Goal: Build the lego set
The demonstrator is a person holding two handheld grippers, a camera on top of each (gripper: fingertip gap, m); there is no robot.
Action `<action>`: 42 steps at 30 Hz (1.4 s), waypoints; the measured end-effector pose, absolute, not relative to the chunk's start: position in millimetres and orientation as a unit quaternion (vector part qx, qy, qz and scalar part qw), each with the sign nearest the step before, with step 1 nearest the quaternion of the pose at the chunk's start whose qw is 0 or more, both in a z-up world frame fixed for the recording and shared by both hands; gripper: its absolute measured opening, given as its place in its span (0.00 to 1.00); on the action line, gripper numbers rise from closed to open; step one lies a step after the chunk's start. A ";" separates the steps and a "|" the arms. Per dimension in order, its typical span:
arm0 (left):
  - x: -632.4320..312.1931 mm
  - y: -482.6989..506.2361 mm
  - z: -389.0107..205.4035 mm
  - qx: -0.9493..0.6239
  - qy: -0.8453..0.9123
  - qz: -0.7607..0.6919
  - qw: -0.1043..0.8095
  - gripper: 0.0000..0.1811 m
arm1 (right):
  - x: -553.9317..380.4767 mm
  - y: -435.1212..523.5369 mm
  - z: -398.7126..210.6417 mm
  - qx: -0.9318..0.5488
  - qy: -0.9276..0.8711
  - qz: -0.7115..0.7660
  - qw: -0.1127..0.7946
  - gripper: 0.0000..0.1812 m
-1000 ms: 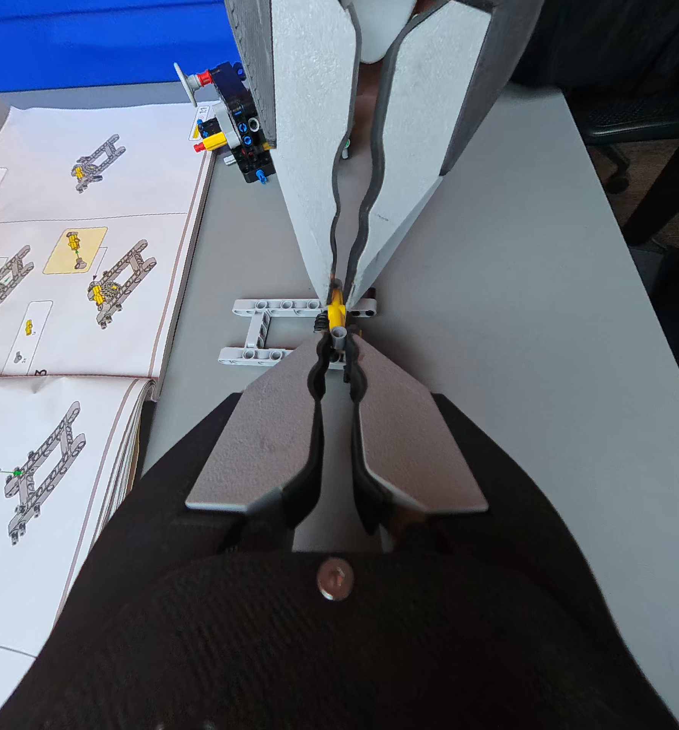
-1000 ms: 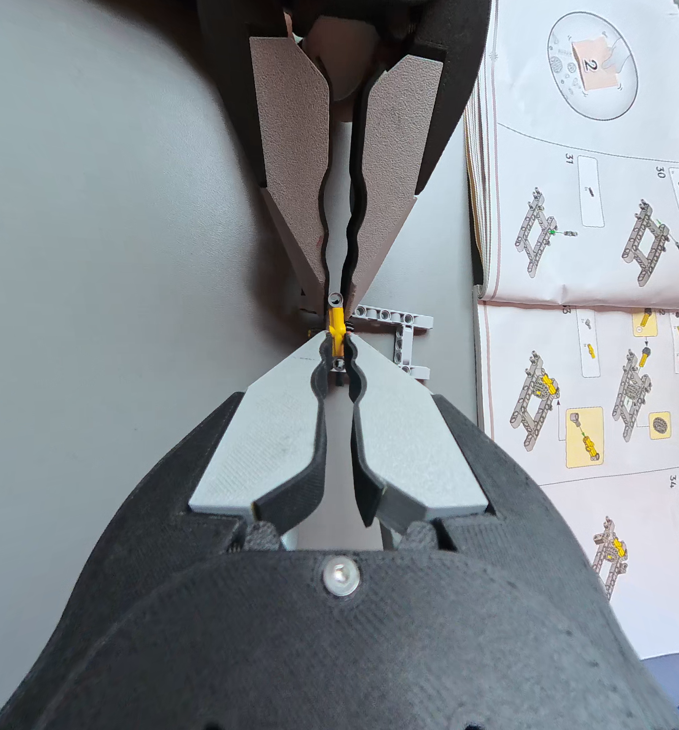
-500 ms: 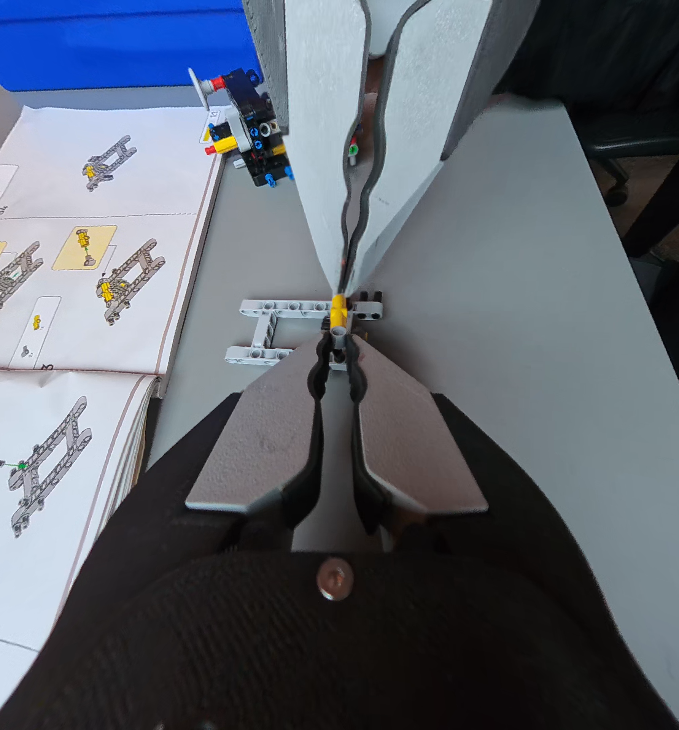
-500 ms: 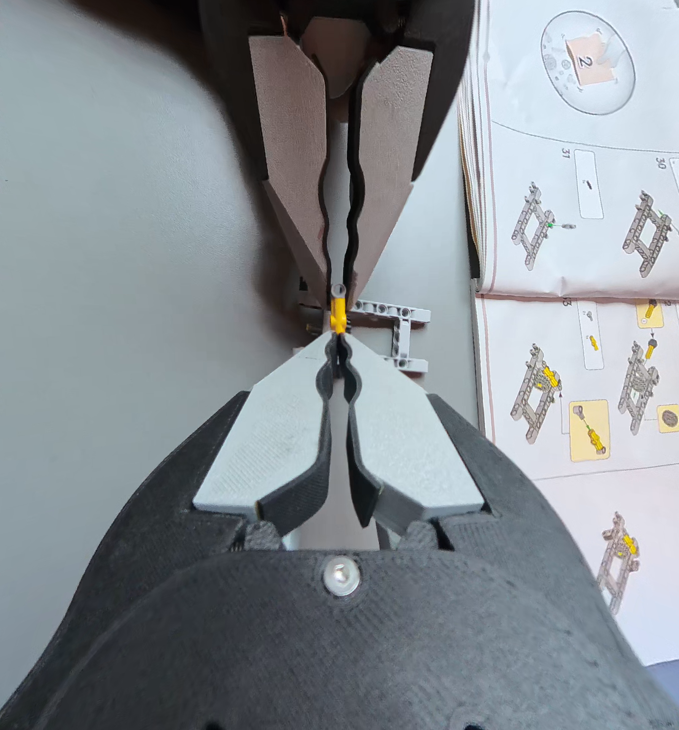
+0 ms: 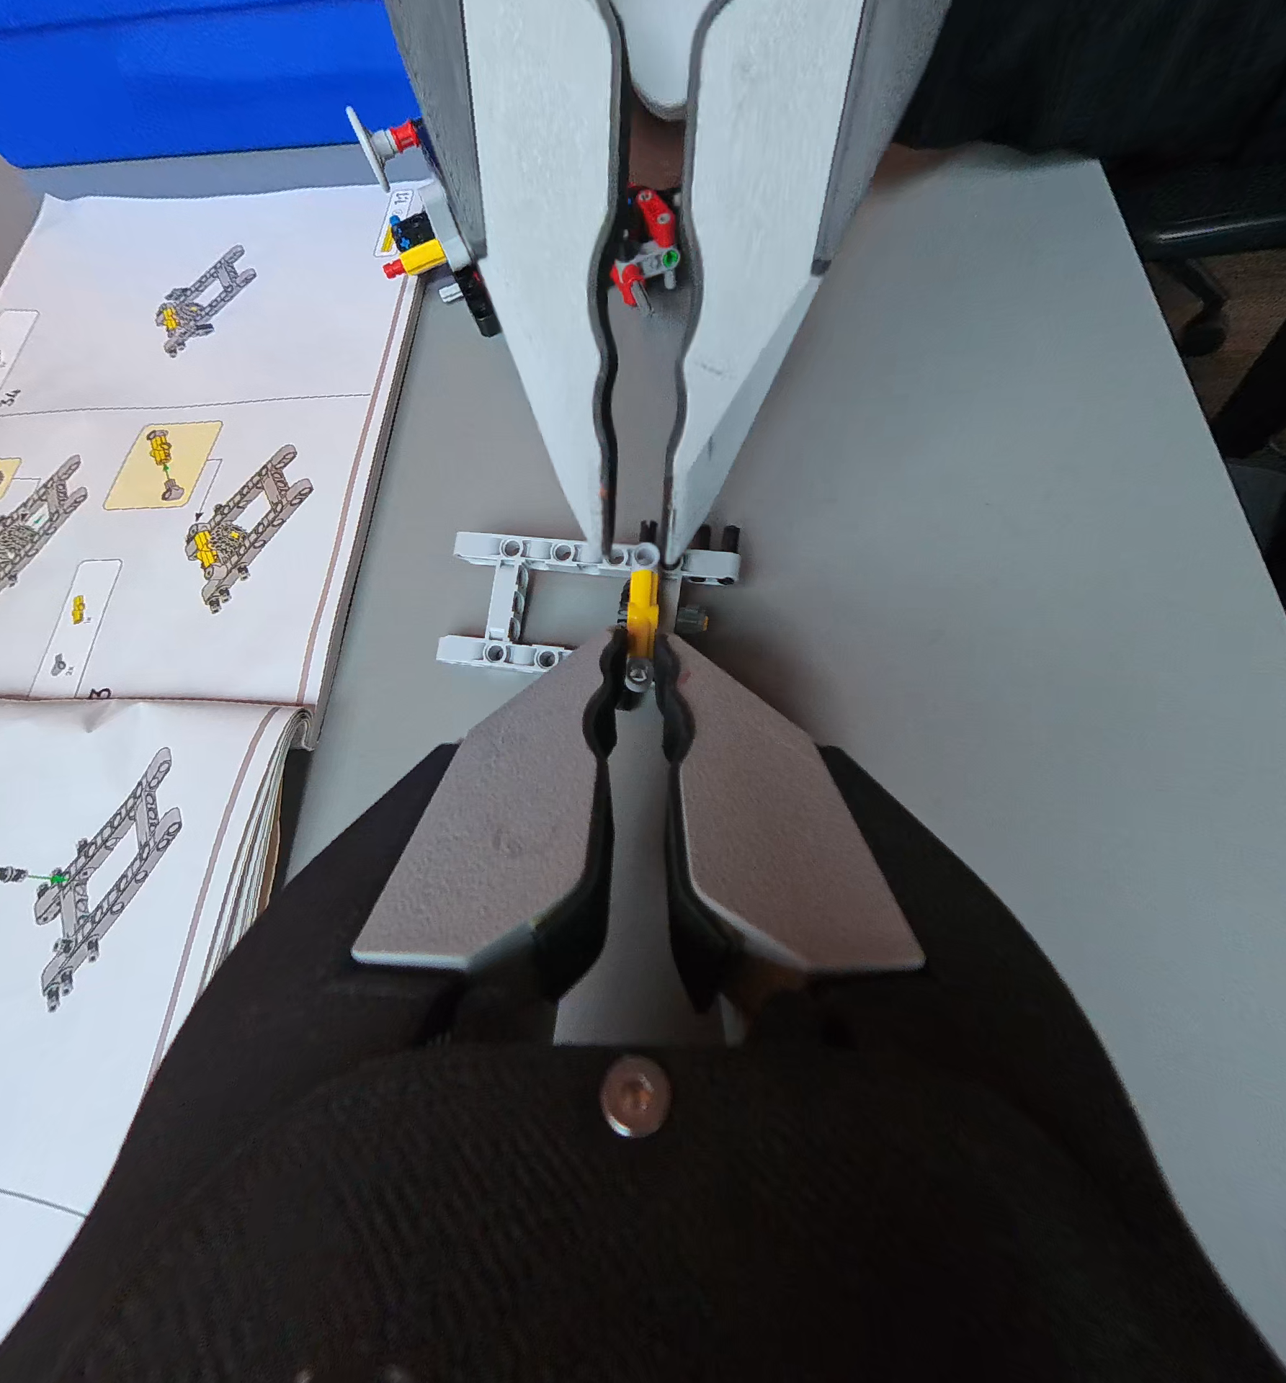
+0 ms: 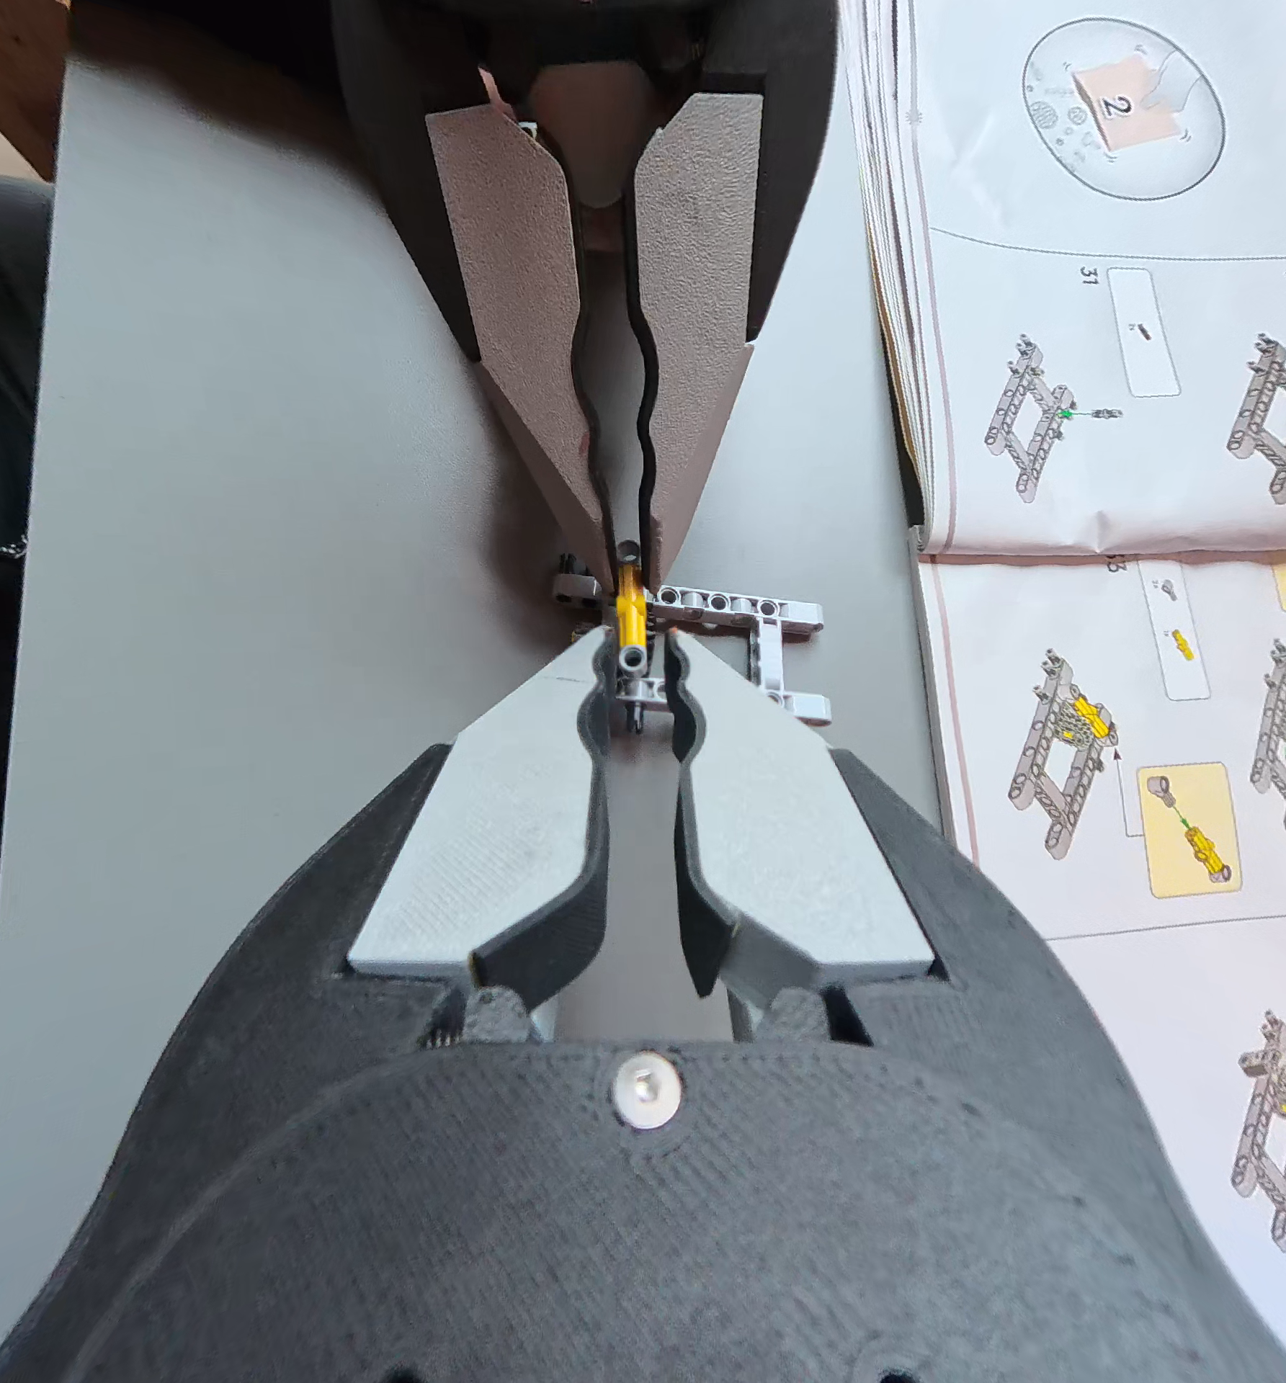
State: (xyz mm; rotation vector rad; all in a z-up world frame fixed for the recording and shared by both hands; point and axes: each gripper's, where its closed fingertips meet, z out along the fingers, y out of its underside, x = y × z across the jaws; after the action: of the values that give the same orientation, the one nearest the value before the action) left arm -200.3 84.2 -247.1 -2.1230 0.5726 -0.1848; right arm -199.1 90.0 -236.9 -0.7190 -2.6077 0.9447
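Observation:
A yellow axle piece [image 5: 641, 608] with a small grey connector at each end hangs just above a light grey beam frame [image 5: 514, 599] that lies on the grey table. My left gripper [image 5: 637, 658] is shut on the near end of this piece. My right gripper [image 5: 641, 555] comes in from the far side, and its fingertips stand apart on either side of the far grey connector. In the right wrist view, my right gripper [image 6: 636, 655] is open around the grey connector [image 6: 632, 658]. My left gripper [image 6: 630, 572] pinches the yellow piece [image 6: 629, 610] above the frame [image 6: 771, 651].
An open instruction booklet [image 5: 138, 524] lies left of the frame and shows in the right wrist view [image 6: 1149, 673]. A partly built model [image 5: 430, 239] and small red parts [image 5: 647, 239] sit behind the right gripper. A blue object [image 5: 175, 75] is at the back. The table edge [image 5: 1178, 419] runs along the right. Only a small space, under 4 cm, lies between the two pairs of fingers. Both grippers' tips are roughly 35 cm from the blue object [image 5: 175, 75].
My right gripper has opened and let go of the yellow piece, which both grippers held before. My left gripper stays shut on it.

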 end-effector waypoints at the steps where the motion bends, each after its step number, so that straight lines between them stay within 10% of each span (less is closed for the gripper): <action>1: -200.0 84.3 -246.6 -0.858 0.232 -0.075 0.452 0.02 | -199.6 88.8 -238.5 -0.247 -0.902 0.324 0.138 0.05; 42: -200.9 92.1 -240.5 -0.854 0.228 -0.028 0.466 0.03 | -194.9 95.8 -238.5 -0.262 -0.891 0.352 0.121 0.02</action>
State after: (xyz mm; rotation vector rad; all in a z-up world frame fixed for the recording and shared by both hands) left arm -200.9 92.1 -240.5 -2.0975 0.5593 -0.0687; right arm -194.9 95.8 -238.5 -0.7637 -2.6010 1.0265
